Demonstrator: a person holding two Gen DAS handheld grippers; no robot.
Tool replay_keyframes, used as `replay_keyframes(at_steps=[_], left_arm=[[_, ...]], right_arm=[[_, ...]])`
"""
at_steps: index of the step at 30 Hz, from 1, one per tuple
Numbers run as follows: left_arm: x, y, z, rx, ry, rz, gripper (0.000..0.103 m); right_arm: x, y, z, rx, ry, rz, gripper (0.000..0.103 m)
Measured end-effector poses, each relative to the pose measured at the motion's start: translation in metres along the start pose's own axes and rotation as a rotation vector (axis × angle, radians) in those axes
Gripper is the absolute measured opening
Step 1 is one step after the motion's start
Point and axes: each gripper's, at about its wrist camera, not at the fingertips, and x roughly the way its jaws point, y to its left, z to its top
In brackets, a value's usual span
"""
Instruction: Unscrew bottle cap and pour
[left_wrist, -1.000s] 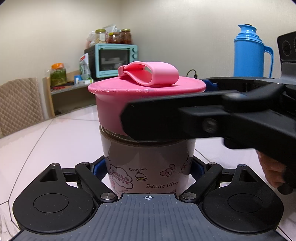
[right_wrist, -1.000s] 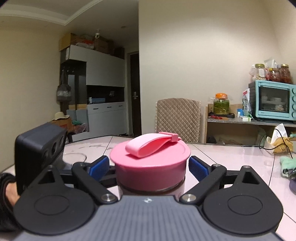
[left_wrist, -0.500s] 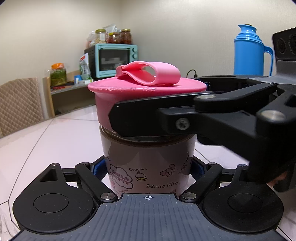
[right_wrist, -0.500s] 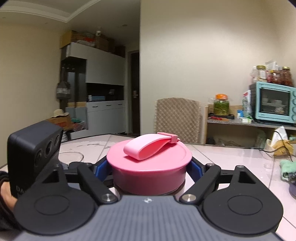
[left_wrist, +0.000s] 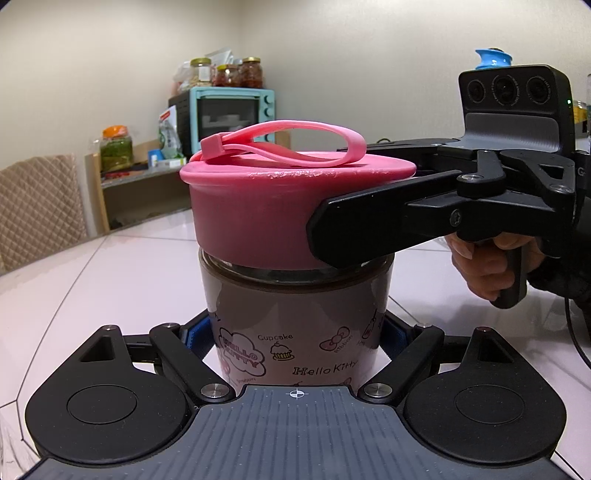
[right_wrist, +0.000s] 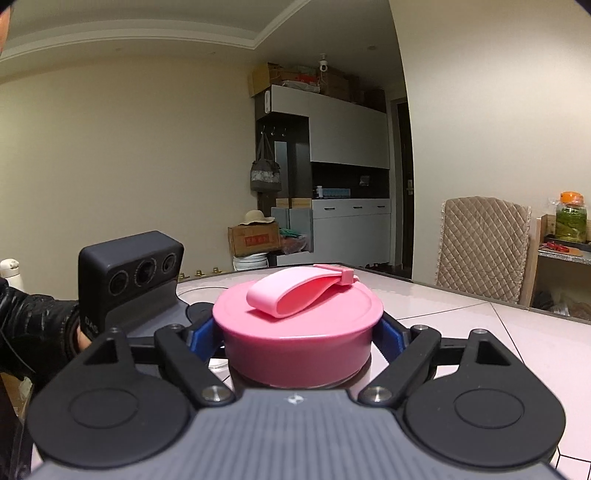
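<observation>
In the left wrist view, going from the left edge inward, a quilted chair back (left_wrist: 35, 206) sits at mid-left, then a shelf with a green-filled jar (left_wrist: 116, 147), and a teal toaster oven (left_wrist: 229, 114) with jars on top against the far wall. At the centre of the frame stands the bottle (left_wrist: 295, 321), a squat brown cup printed with cartoon lettering, upright on the pale table (left_wrist: 110, 280). Its wide pink cap (left_wrist: 255, 210) sits on top, a pink strap loop lying across it. The left gripper (left_wrist: 295, 332) is at lower centre, its blue pads pressed against both sides of the bottle's body, clamped on it. From the right edge the right gripper (left_wrist: 351, 229) reaches in level, one black finger laid against the cap's side wall. A hand (left_wrist: 487, 266) wraps its handle at far right, and the top of a blue thermos (left_wrist: 493, 59) peeks above its camera block.

In the right wrist view, a dark sleeve (right_wrist: 33, 325) and the left gripper's camera block show at lower left. At centre the cap (right_wrist: 295, 332) fills the space between the right gripper's (right_wrist: 297, 336) blue pads, which touch it on both sides; the jaws are easing open slightly yet the pads stay on the cap. Grey cabinets stand behind, and the chair back (right_wrist: 484, 247) is at right.
</observation>
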Motion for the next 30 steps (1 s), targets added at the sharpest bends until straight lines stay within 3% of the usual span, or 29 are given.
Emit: replay_keyframes(at_steps=[3, 13, 20, 30], left_arm=[[0.000, 0.000, 0.000, 0.000, 0.000, 0.000, 0.090], [0.001, 0.001, 0.001, 0.000, 0.000, 0.000, 0.091], [0.001, 0.000, 0.001, 0.000, 0.000, 0.000, 0.091], [0.000, 0.000, 0.001, 0.000, 0.000, 0.000, 0.091]], right_arm=[[-0.003, 0.013, 0.002, 0.010, -0.002, -0.075, 0.097], [-0.006, 0.070, 0.005, 0.045, -0.005, -0.420, 0.097], [0.015, 0.097, 0.005, 0.028, -0.002, -0.581, 0.096], [0.034, 0.099, -0.003, 0.088, 0.012, -0.605, 0.091]])
